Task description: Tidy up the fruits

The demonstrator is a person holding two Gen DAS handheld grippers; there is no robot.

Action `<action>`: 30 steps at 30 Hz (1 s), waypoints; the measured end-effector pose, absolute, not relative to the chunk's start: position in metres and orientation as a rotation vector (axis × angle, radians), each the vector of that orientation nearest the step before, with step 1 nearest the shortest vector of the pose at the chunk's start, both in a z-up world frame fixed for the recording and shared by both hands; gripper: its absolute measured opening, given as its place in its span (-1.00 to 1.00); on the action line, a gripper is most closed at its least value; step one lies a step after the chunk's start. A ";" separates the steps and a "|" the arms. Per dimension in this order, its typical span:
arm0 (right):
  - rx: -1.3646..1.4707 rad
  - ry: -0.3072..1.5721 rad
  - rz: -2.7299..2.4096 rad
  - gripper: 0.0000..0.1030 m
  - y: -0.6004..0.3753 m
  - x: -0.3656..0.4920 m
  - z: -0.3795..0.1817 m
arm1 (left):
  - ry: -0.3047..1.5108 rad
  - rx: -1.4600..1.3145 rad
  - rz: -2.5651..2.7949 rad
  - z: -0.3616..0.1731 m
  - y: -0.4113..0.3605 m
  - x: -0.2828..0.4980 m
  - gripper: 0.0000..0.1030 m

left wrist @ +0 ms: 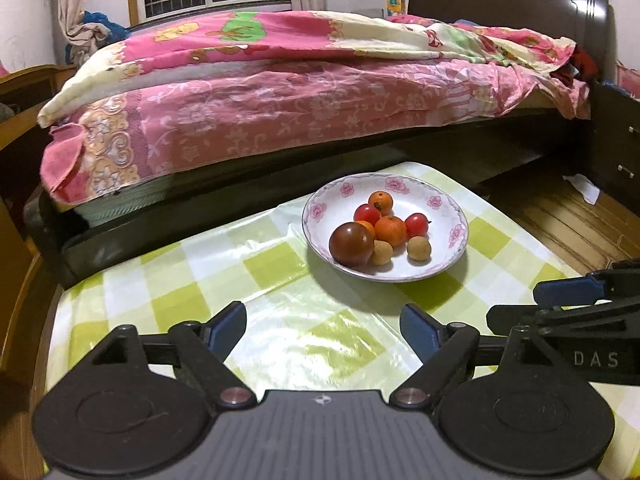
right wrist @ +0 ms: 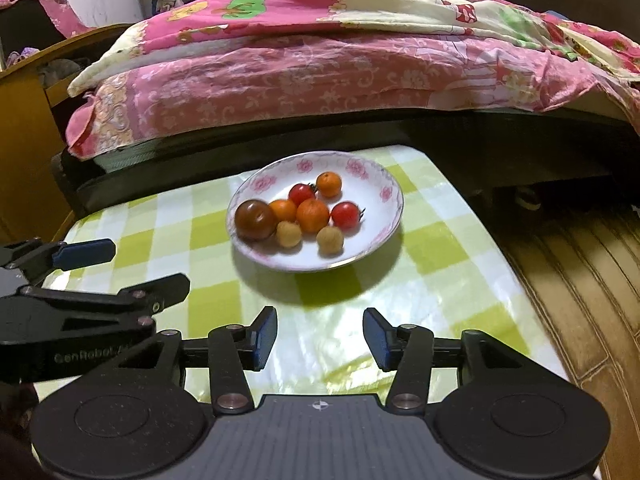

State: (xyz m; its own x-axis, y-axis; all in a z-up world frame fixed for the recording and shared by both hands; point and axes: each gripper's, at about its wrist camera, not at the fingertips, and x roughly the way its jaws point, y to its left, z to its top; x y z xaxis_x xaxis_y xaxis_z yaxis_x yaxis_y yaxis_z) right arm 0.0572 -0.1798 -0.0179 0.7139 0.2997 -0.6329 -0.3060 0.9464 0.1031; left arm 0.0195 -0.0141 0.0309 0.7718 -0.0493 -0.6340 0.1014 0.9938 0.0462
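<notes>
plate [left wrist: 448, 264] of fruit 12 o'clock, mid-table | left gripper [left wrist: 323, 330], right gripper [right wrist: 320, 338] jaws apart, empty | table edge [right wrist: 532, 312] 3 o'clock

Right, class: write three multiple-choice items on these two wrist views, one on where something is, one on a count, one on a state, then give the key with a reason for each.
1. Where are the fruits?
A. In the flowered plate on the checked tablecloth
B. On the bed
C. On the floor

2. How many small red tomatoes lie in the plate?
A. None
B. Two
C. Five

3. How do the left tongs and right tongs stand?
A. Both clamped on fruit
B. One holds the plate
C. Both open, holding nothing

Key: 1 A, all the fruit sits inside the plate on the cloth. 2 B, one red tomato and another show. 3 C, only bare tablecloth shows between each pair of pads.
</notes>
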 end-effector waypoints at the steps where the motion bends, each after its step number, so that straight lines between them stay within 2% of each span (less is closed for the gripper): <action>1: -0.006 0.699 0.338 -0.13 -0.180 0.053 -0.017 | 0.683 0.082 -0.078 0.032 -0.015 0.015 0.83; 6: 0.010 0.694 0.333 -0.08 -0.182 0.032 -0.015 | 0.678 0.093 -0.056 0.035 -0.018 -0.004 0.92; 30: 0.034 0.752 0.353 -0.07 -0.183 -0.025 -0.029 | 0.773 0.072 -0.002 0.023 -0.018 -0.061 0.93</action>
State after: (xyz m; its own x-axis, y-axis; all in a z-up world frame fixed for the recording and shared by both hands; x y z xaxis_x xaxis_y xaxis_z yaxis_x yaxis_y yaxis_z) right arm -0.0252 -0.1825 -0.0287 0.6743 0.3261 -0.6625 -0.3019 0.9405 0.1558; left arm -0.0606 -0.0179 0.0234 0.7157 0.0245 -0.6980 0.0283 0.9976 0.0640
